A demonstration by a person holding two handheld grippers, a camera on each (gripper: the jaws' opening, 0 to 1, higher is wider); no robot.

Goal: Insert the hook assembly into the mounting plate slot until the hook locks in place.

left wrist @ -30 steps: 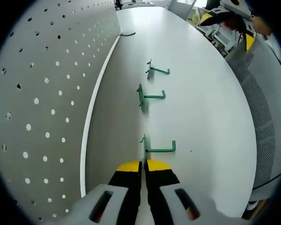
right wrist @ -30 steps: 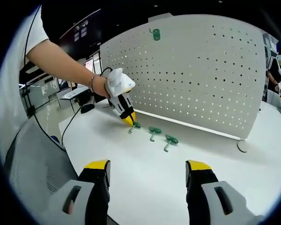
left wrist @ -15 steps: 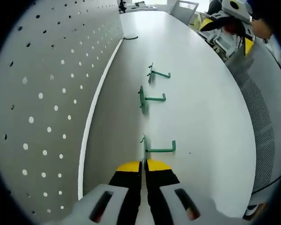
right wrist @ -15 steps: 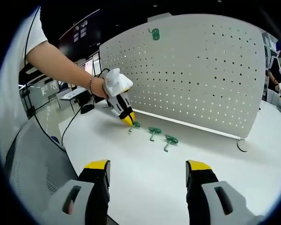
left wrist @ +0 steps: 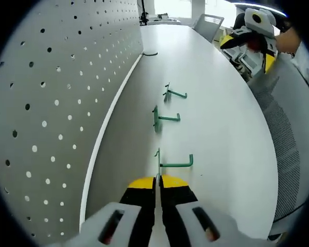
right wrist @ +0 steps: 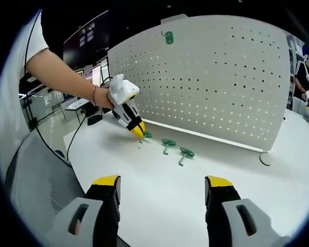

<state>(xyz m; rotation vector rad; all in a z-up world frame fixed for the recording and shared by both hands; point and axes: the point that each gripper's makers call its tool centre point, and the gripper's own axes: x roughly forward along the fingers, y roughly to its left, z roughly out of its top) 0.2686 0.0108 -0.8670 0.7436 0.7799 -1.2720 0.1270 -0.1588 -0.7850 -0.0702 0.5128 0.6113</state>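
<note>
Three green hooks are lying mid-frame; we are noting the left gripper [right wrist: 138, 131], jaws pinching the nearest hook [left wrist: 167, 162], lifting it off the table [right wrist: 159, 185] toward the pegboard [right wrist: 221, 77], while the right gripper [right wrist: 162, 198], jaws spread, is idling at lower centre.

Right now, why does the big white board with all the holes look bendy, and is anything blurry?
In the right gripper view the fisheye lens bows the pegboard into a curve; it looks sharp and evenly lit, and the dark room behind it is hard to make out. In the left gripper view the same board stretches wide along one side, and the green hooks on the table cast only faint shadows.
</note>
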